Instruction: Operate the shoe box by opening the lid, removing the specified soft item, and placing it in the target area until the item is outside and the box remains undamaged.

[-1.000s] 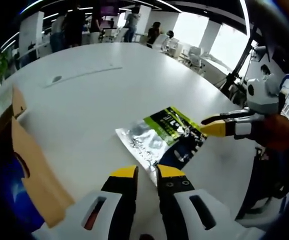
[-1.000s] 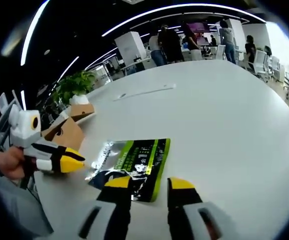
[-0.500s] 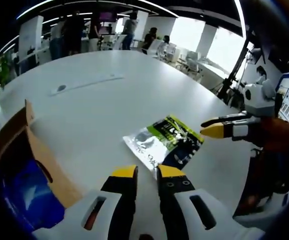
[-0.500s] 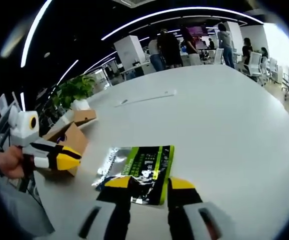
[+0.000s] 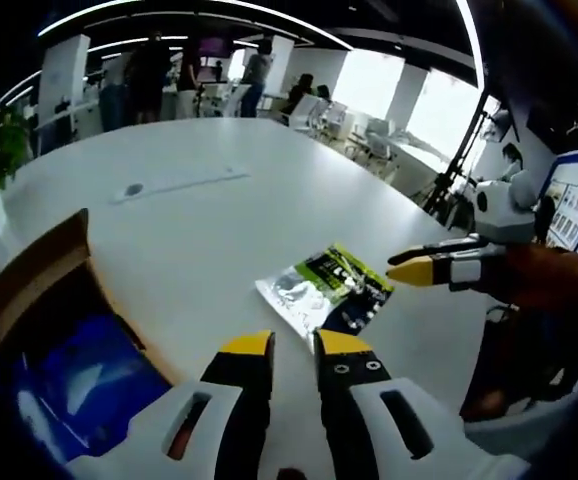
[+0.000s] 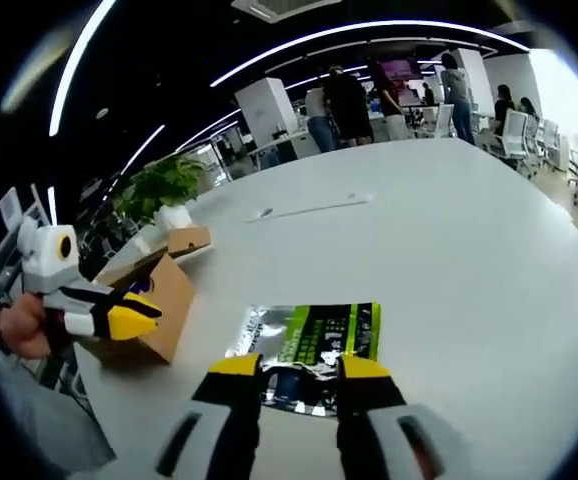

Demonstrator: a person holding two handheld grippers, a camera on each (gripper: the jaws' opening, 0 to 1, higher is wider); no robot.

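Note:
A silver, green and black foil pouch (image 5: 324, 290) lies flat on the white round table (image 5: 199, 220), outside the box; it is also seen as the pouch (image 6: 314, 345) just beyond my right jaws. The open cardboard shoe box (image 5: 79, 370) with a blue inside sits to the left of my left gripper (image 5: 294, 345), whose jaws stand a narrow gap apart and hold nothing. My right gripper (image 6: 299, 367) is open and empty, hovering short of the pouch. The right gripper (image 5: 399, 272) points at the pouch from the right. The left gripper (image 6: 144, 318) hangs in front of the box (image 6: 164, 300).
A cardboard flap (image 6: 191, 240) and a potted plant (image 6: 159, 185) sit behind the box at the table's edge. A thin strip (image 6: 314, 210) lies on the far table. People (image 6: 349, 100) stand by desks and chairs beyond. A hand (image 6: 14, 325) holds the left gripper.
Both grippers have pulled back from the pouch, which stays flat on the table. The box's blue inside has come further into the left gripper view.

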